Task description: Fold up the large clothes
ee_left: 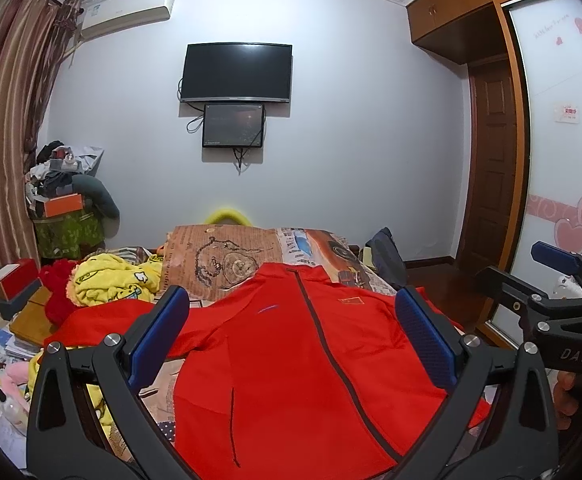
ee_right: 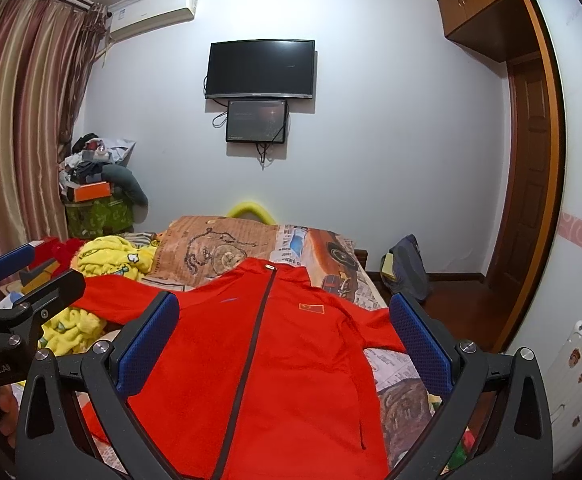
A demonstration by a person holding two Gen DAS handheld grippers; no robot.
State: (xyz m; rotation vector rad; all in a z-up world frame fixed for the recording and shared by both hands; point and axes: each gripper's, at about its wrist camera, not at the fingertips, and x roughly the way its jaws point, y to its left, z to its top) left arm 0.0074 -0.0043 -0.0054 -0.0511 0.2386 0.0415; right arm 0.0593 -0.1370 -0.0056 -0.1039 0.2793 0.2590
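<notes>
Starting step, pre-grasp: red jacket lies flat, zip-side up, sleeves out, on bed; left tongs & right tongs both spread, empty, above hem end; next move needs pinching a sleeve/side edge to fold inward.

Pale wall carries a television (dark), striped curtains left.

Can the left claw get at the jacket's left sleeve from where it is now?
Probably yes. The left claw is open above the red jacket, and the sleeve lies flat on the bed with only the yellow blanket beside it.
</notes>
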